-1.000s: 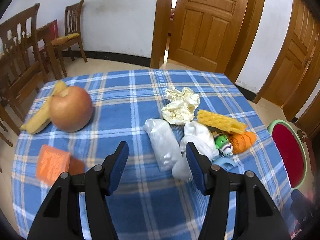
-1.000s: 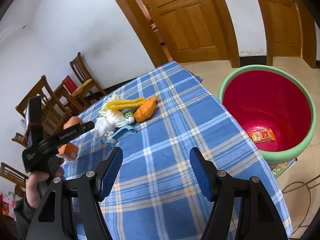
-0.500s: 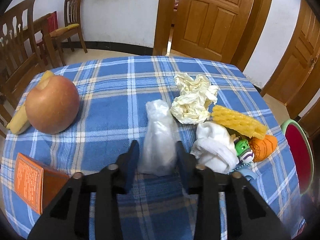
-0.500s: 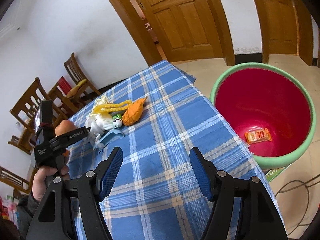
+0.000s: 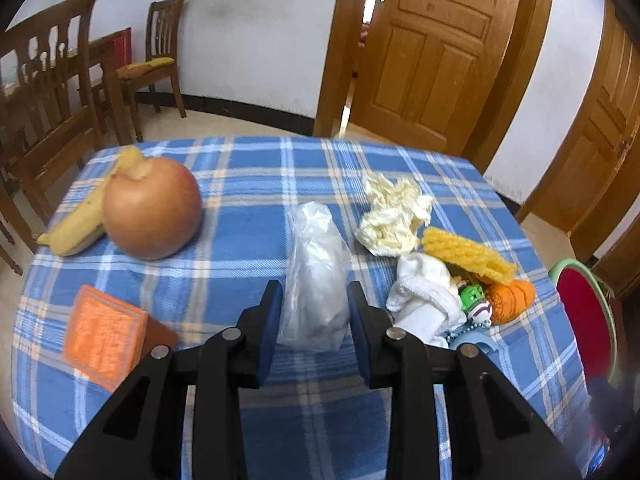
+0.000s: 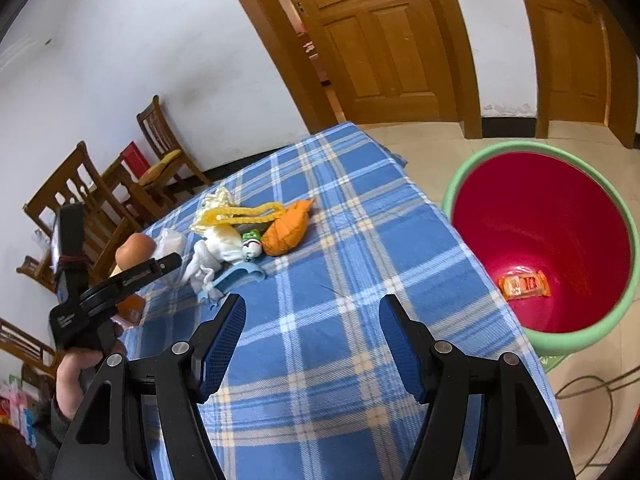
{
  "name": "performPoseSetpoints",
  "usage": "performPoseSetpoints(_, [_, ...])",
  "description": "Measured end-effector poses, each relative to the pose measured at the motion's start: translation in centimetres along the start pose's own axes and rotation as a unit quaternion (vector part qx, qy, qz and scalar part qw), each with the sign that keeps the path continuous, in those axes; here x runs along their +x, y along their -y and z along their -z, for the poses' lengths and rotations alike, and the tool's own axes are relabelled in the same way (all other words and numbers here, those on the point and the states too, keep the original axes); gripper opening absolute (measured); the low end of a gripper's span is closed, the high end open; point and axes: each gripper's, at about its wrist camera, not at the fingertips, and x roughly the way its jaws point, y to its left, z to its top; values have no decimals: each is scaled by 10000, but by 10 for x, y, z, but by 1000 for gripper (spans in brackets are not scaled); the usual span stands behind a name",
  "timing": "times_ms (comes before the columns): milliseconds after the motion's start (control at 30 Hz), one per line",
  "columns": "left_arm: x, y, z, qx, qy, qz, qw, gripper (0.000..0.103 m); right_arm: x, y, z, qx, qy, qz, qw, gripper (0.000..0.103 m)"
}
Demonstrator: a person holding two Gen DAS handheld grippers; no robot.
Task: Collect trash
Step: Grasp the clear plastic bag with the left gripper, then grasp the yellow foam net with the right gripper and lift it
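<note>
My left gripper (image 5: 315, 312) is shut on a crumpled clear plastic bag (image 5: 316, 272) that lies on the blue plaid tablecloth (image 5: 248, 184). A crumpled cream tissue (image 5: 392, 216) lies beyond it to the right. My right gripper (image 6: 312, 340) is open and empty above the near part of the table. The red bin with a green rim (image 6: 540, 240) stands on the floor right of the table, with an orange wrapper (image 6: 522, 285) inside. The left gripper also shows in the right wrist view (image 6: 160, 268), at the bag (image 6: 170, 242).
An apple (image 5: 152, 208), a banana (image 5: 86, 212) and an orange box (image 5: 102, 336) sit at the left. A white cloth (image 5: 424, 296), a yellow strip (image 5: 464, 254), an orange plush (image 5: 512, 298) and a small green toy (image 5: 474, 300) cluster at the right. Wooden chairs (image 5: 44, 112) stand beyond the table's left edge.
My left gripper moved forward and closed on the plastic bag. My right gripper stayed open and drifted slightly over the table.
</note>
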Motion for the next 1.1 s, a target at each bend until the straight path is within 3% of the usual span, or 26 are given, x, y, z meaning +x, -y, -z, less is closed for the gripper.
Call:
performPoseSetpoints(167, [-7,-7,-2,-95,179,6,9998,33,11,-11,-8,-95,-65,20,9999,71])
performPoseSetpoints(700, [-8,-16,2,-148,214,-49,9996,33,67,-47,-39,-576,-167,-216,9980,70])
performPoseSetpoints(1100, [-1,-16,4,-183,155,-91,9997,33,104,-54,-56,-1010,-357,94,9942,70])
